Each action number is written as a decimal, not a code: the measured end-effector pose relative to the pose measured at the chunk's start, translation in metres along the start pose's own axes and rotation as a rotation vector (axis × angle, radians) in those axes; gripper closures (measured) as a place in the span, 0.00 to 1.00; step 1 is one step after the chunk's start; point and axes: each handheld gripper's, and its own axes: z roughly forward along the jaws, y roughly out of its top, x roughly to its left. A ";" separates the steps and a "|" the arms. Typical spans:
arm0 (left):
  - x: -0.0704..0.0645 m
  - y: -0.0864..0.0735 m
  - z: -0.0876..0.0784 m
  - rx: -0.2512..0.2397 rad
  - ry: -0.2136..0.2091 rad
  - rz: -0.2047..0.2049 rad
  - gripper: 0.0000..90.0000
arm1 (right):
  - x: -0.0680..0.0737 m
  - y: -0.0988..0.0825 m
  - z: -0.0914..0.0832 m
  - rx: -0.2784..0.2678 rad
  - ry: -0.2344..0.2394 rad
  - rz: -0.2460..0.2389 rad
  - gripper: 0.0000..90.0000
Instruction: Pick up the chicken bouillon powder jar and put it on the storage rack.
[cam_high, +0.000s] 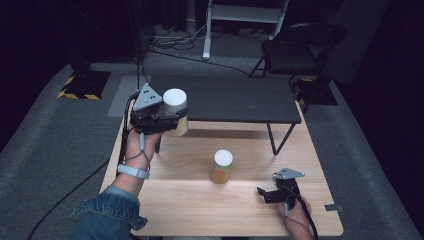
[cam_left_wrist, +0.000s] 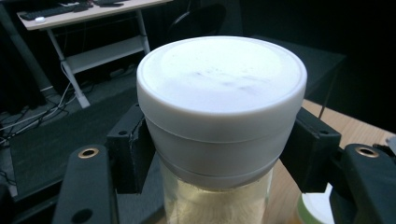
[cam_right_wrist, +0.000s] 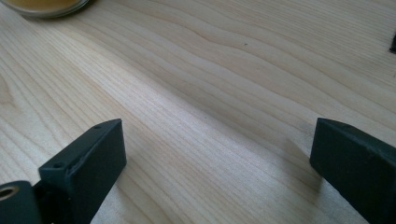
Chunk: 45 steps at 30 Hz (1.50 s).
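Your left hand-held gripper (cam_high: 167, 120) holds a white-capped jar (cam_high: 175, 111) clear of the wooden desk (cam_high: 250, 210), at the far left of the scene, its jaws clamped on the jar just below the broad white lid (cam_left_wrist: 222, 79). In the left gripper view the black pads (cam_left_wrist: 133, 149) press on either side of the pale collar under that lid, with the clear body and its creamy, pale contents hanging beneath. Treat it as a smooth, rigid container, probably glass or hard plastic and likely fairly heavy if as full as it looks; the walls will not give, so the grip depends on friction alone and the jar could slip or swing if you tilt it. The collar under the lid is a sound place to hold, since the lid's overhang would catch on the pads; keep the jar upright and set it down gently, as a knock on the desk could crack it. A second jar (cam_high: 221, 166) with amber contents and a white cap stands upright near the middle of the desk, well apart from both grippers. Your right hand-held gripper (cam_high: 270, 192) rests low at the near right, jaws spread wide over bare wood with nothing between them.
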 end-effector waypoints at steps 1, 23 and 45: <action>0.001 0.006 0.003 -0.004 0.001 -0.005 0.38 | 0.000 0.000 0.000 0.000 0.000 0.000 0.04; 0.015 0.026 0.051 -0.017 0.082 -0.034 0.38 | 0.000 0.000 0.000 -0.001 0.000 -0.001 0.04; 0.016 0.004 0.048 -0.013 0.117 -0.044 0.11 | 0.000 0.000 0.000 -0.001 -0.001 -0.001 0.04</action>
